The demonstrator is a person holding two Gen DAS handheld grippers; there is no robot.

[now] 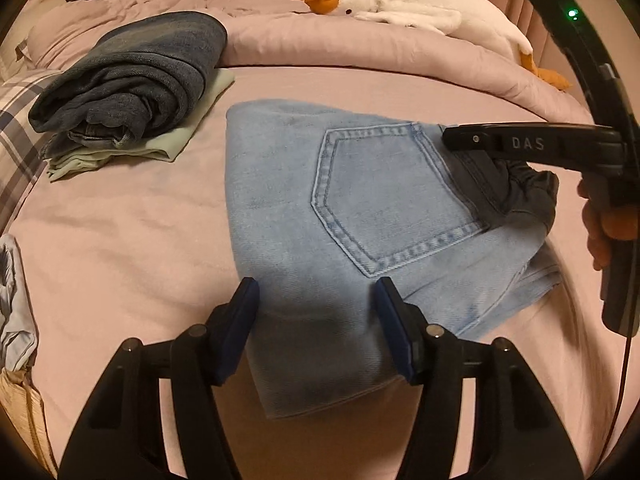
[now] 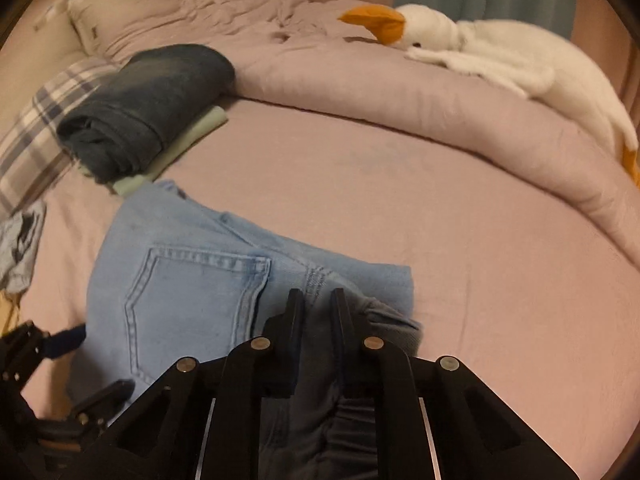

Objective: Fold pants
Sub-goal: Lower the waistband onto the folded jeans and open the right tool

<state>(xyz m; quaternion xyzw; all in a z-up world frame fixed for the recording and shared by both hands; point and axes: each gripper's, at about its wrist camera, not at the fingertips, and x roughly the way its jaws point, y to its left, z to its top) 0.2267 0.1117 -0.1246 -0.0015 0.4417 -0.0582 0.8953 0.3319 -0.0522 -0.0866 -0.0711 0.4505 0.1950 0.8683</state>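
Pants: the folded light-blue denim pants lie flat on the pink bed sheet, back pocket facing up, near the middle of the bed.
Waistband: the dark grey gathered waistband bunches at the right end of the pants.
Left gripper: the left gripper stands with its blue-padded fingers spread wide apart over the near folded edge of the pants, holding nothing; whether the pads touch the denim I cannot tell.
Right gripper: the right gripper has its black fingers drawn close together on the waistband, pinching the dark fabric between them; in the left wrist view it reaches in from the right, held by a hand.
Stack: dark-blue folded jeans rest on a pale green folded garment, well apart to the far left of the pants.
Far side: a rolled pink duvet runs along the back of the bed, with a white plush goose with an orange beak lying on it.
Left edge: a plaid pillow sits beside the stack.
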